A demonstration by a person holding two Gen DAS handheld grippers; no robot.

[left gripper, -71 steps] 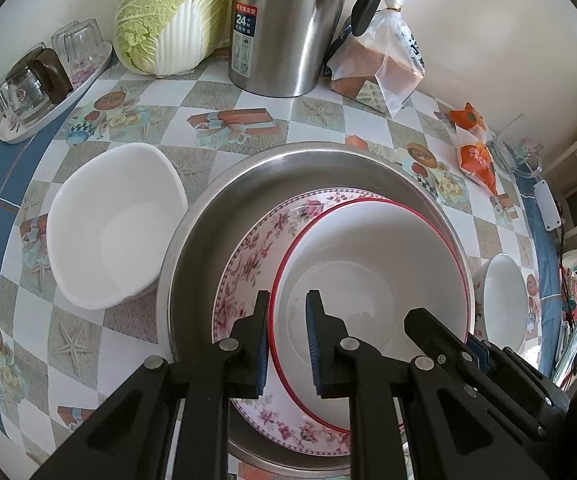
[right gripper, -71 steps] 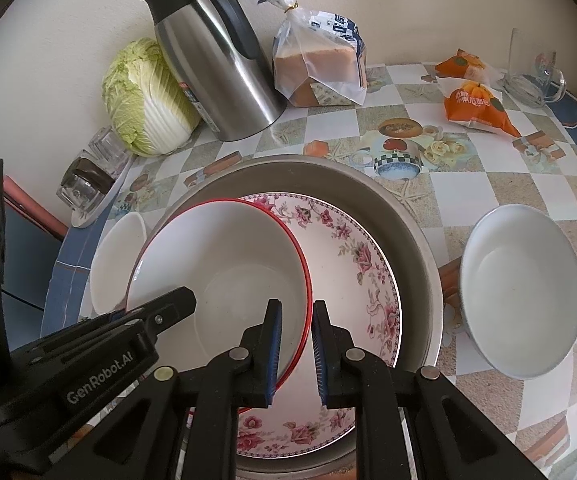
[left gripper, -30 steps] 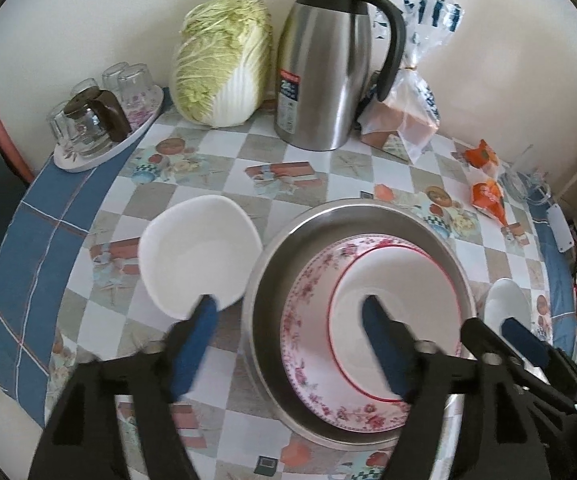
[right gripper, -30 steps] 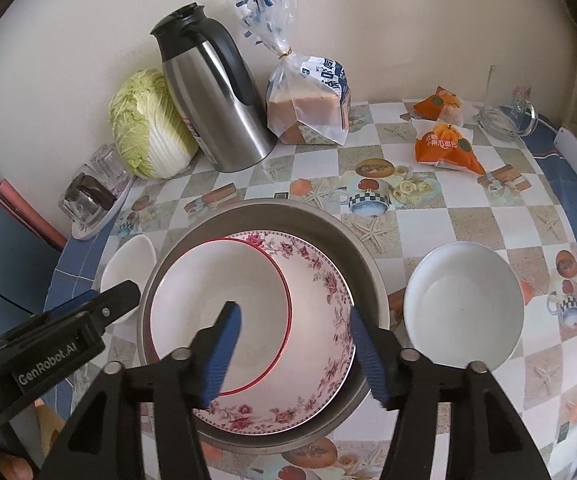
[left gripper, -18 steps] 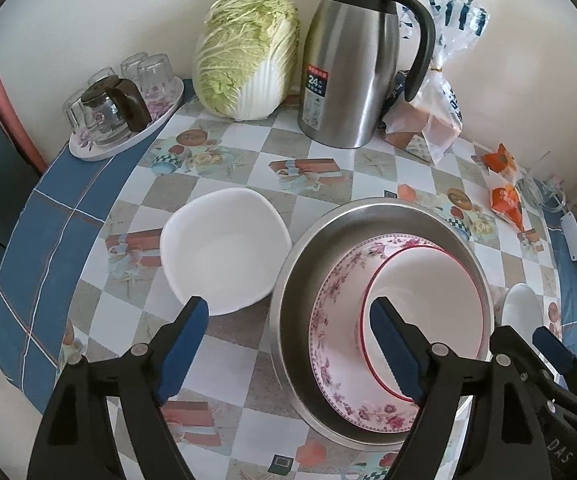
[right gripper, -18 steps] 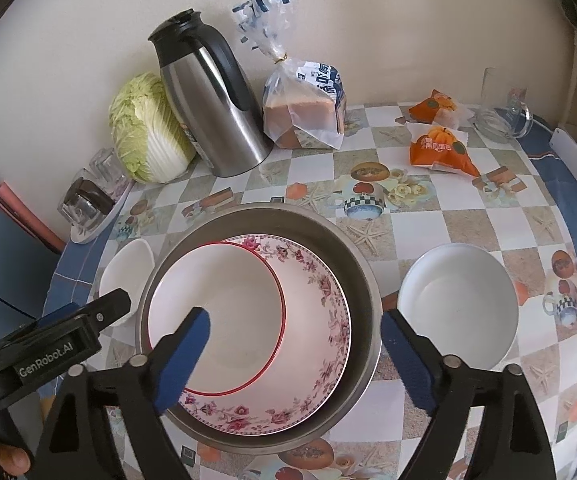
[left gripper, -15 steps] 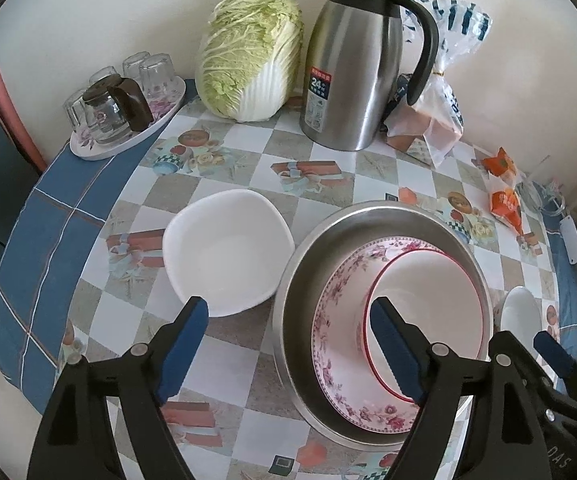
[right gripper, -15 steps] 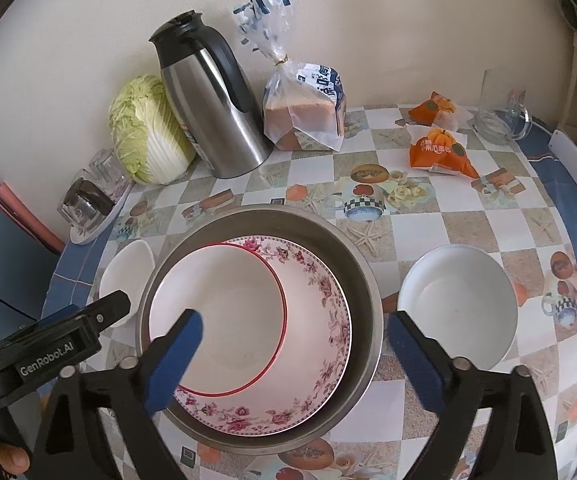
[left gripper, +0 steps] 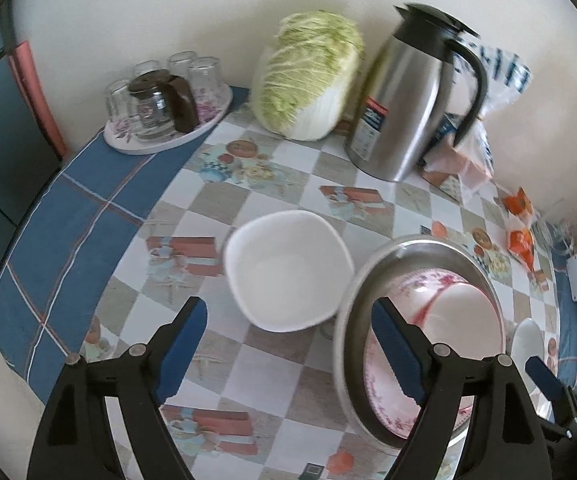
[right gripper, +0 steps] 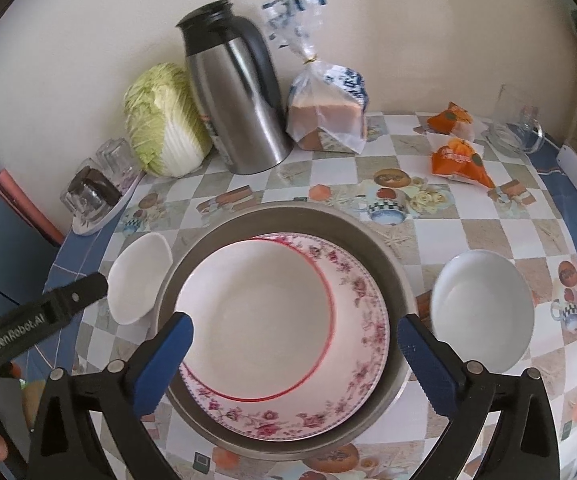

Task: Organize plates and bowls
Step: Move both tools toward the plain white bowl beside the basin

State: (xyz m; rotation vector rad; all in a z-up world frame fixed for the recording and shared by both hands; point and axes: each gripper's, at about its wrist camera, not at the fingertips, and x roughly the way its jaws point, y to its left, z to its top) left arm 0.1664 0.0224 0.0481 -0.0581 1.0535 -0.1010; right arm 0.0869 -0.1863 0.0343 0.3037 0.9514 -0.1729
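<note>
Right view only: round white bowl (right gripper: 482, 316), right of steel basin (right gripper: 392, 268).
Left view: squarish white bowl (left gripper: 286, 270) beside basin.
Left gripper (left gripper: 288, 346): jaws spread, empty.
Right gripper (right gripper: 294, 364): jaws just widened, empty.

White lettering reading "GenRobot.AI" runs along the black arm of the left claw (right gripper: 88, 290), at the lower left of the right wrist view. The steel thermos jug (left gripper: 404, 108) carries a dark label with red and white print, too blurred to read.
</note>
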